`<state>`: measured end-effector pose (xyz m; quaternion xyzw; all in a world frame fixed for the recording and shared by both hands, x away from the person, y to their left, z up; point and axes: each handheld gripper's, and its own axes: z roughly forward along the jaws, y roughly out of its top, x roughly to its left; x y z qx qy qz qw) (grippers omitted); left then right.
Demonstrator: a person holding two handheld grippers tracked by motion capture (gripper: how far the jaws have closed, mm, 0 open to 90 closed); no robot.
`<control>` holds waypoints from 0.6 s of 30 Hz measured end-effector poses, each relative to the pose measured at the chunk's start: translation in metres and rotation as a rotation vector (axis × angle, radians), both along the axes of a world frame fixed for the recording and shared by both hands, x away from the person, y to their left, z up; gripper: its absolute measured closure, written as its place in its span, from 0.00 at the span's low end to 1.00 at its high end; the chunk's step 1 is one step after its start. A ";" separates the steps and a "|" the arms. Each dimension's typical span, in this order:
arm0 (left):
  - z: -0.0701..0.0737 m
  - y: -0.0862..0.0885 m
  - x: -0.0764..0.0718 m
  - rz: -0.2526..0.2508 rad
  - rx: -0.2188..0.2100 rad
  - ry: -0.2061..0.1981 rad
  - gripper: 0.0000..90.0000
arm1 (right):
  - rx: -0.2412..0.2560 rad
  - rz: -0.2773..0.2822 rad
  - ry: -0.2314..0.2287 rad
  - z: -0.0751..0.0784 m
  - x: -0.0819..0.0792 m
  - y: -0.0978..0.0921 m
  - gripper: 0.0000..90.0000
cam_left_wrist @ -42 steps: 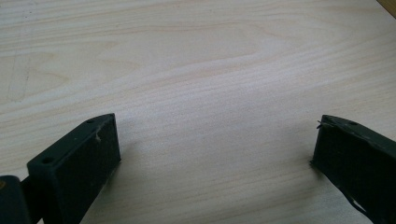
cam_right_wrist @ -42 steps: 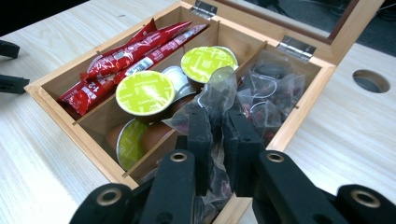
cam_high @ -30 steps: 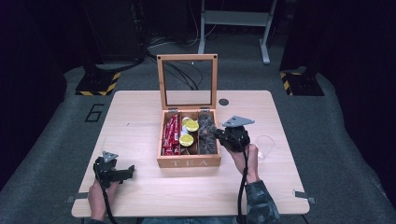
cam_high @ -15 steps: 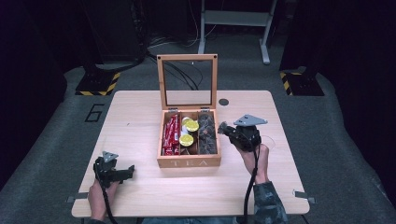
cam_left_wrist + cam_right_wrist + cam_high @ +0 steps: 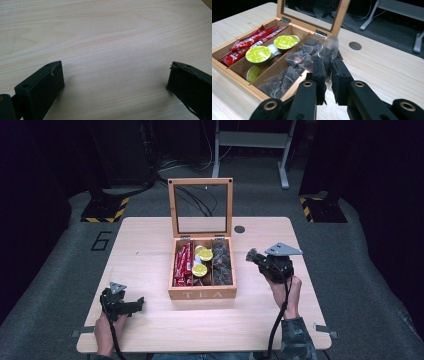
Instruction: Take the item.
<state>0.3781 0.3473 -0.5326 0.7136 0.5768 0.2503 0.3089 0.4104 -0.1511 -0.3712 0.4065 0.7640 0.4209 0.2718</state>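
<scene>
An open wooden tea box (image 5: 202,294) (image 5: 244,87) stands mid-table with its glass lid up. It holds red sachets (image 5: 183,265) (image 5: 249,41), lime-lidded capsules (image 5: 200,269) (image 5: 258,54) and dark clear tea bags (image 5: 221,265) (image 5: 289,72). My right gripper (image 5: 251,256) (image 5: 327,62) hovers just right of the box, shut on one clear tea bag (image 5: 330,50) lifted out of the right compartment. My left gripper (image 5: 139,303) (image 5: 113,77) rests low over the bare table near the front left corner, open, with nothing between its fingers.
The pale wooden table (image 5: 150,240) has a round cable hole (image 5: 239,229) (image 5: 355,45) behind the box on the right. Dark floor, hazard-striped feet (image 5: 102,212) and a metal stand (image 5: 250,150) lie beyond the far edge.
My right gripper has drawn away from the box's right compartment to the right, carrying the tea bag. The left gripper has stayed put.
</scene>
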 end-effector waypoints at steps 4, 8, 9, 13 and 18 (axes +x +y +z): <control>0.001 0.001 0.000 -0.007 0.003 0.008 0.00 | 0.002 -0.029 -0.007 0.002 -0.003 -0.013 0.91; 0.000 0.000 0.000 0.000 0.000 0.001 0.00 | 0.006 -0.059 -0.006 0.003 -0.006 -0.025 0.91; 0.000 0.000 0.000 -0.003 0.000 0.004 0.00 | 0.005 -0.063 -0.012 0.003 -0.006 -0.028 0.91; 0.000 0.000 0.000 -0.001 0.000 0.000 0.00 | 0.011 -0.090 -0.010 0.003 -0.008 -0.037 0.91; 0.000 0.000 0.000 0.000 0.000 0.000 0.00 | 0.005 -0.118 -0.009 0.002 -0.010 -0.048 0.91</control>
